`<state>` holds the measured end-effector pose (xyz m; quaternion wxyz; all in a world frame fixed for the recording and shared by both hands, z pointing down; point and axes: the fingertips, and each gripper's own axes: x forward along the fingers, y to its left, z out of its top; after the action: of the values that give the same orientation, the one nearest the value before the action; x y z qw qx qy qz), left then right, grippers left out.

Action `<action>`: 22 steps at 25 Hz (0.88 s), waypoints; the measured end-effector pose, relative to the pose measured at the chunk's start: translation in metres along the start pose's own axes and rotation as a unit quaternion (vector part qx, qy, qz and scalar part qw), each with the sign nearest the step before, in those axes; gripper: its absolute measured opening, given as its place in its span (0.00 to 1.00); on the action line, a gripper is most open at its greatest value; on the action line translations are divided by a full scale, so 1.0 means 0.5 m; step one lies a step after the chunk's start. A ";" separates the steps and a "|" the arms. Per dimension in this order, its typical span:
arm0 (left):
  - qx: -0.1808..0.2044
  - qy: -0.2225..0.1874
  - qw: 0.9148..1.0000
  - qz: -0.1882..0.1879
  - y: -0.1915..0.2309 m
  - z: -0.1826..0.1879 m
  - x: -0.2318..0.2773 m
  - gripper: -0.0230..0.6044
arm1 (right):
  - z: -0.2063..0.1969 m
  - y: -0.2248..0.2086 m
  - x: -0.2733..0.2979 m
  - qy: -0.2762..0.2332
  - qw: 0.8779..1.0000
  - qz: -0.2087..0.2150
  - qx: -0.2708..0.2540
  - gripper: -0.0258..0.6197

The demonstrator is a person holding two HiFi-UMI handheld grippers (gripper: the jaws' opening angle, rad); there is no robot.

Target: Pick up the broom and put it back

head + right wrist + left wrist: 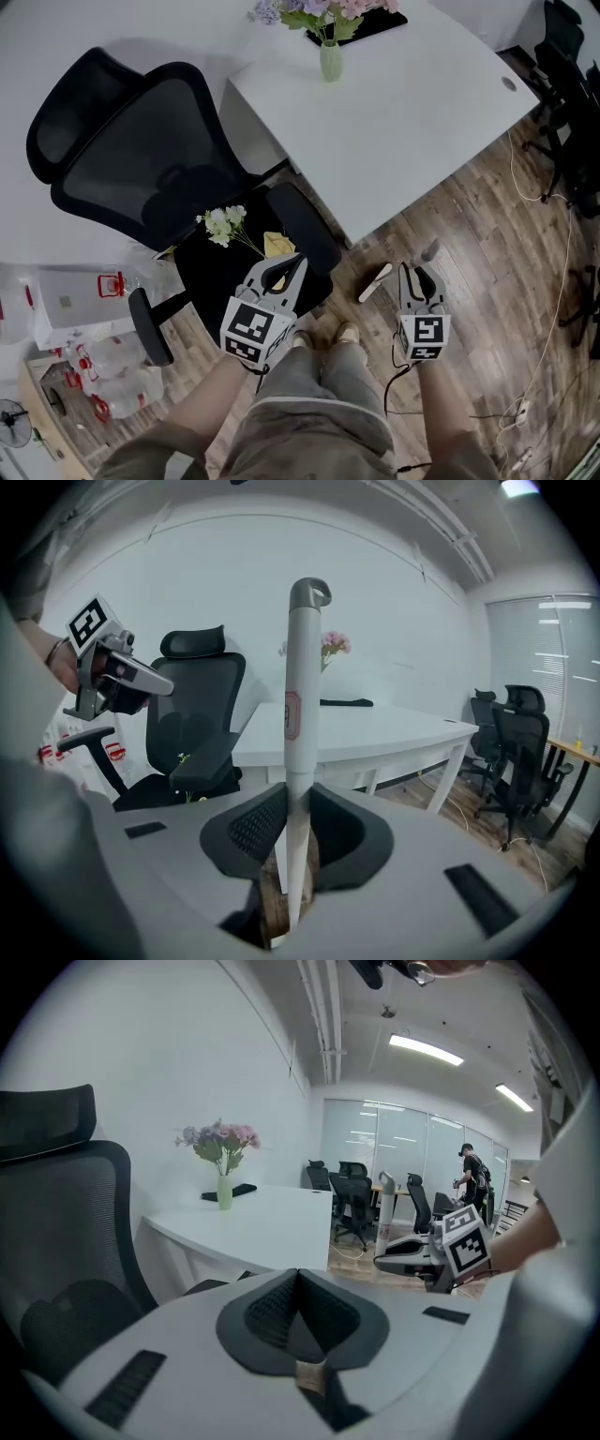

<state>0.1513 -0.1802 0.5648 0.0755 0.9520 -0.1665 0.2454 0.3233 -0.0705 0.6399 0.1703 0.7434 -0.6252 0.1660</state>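
My right gripper [419, 274] is shut on the broom handle [300, 696], a white pole that stands upright between the pads and ends in a grey hook [309, 591]. From the head view only the grey top of the handle [429, 250] shows, just past the jaws. The broom's lower end is hidden below the gripper [298, 803]. My left gripper [284, 267] hovers over the black chair seat, its jaws shut with nothing between them [298, 1274]. The two grippers sit side by side, above the person's knees.
A black office chair [141, 178] stands at left, with a small bunch of flowers [225, 223] on its seat. A white table [394, 112] with a flower vase [330, 58] is ahead. A pale stick-like thing [375, 281] lies on the wood floor. Cables [553, 309] trail at right.
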 end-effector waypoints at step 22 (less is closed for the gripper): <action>-0.010 0.023 1.000 0.015 0.050 0.005 -0.032 0.06 | 0.054 0.063 0.146 0.018 0.997 0.073 -0.007 0.32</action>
<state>0.1303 -0.1998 0.5564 0.0855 0.9427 -0.1812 0.2668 0.3049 -0.1517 0.6509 0.1742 0.6916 -0.6756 0.1871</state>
